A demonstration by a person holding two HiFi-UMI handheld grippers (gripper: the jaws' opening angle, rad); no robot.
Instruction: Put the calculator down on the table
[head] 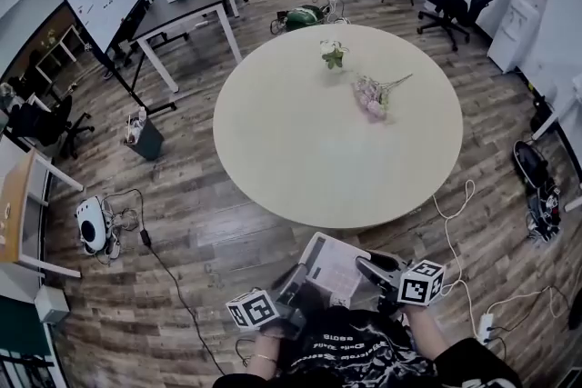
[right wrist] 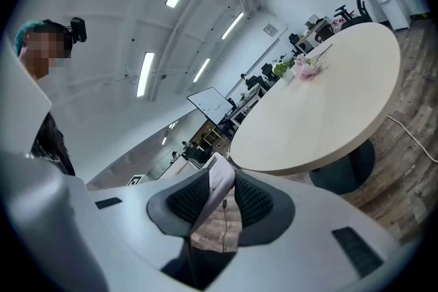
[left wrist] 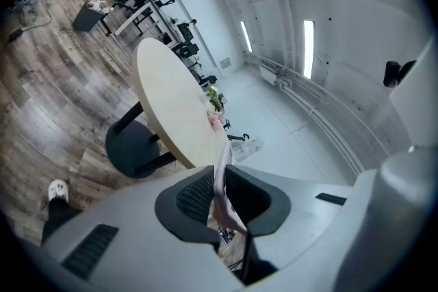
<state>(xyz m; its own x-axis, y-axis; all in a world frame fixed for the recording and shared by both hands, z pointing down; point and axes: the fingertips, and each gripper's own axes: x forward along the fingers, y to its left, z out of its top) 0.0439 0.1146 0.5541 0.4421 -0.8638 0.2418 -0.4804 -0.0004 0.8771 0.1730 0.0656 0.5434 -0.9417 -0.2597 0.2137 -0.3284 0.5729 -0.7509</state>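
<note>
The calculator [head: 332, 266] was held in the air, just off the near edge of the round tabletop [head: 309, 150]. Its left side was pinched by the fingers of the left gripper [left wrist: 220, 174], and its right side by the fingers of the right gripper [right wrist: 222, 178].

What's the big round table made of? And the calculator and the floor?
The round table is probably coated board: smooth, pale beige, matte, no grain showing. The calculator is likely hard light-grey plastic, flat with rows of keys. The floor is wood-look planks, slightly shiny; real wood or laminate, I can't tell.
</note>
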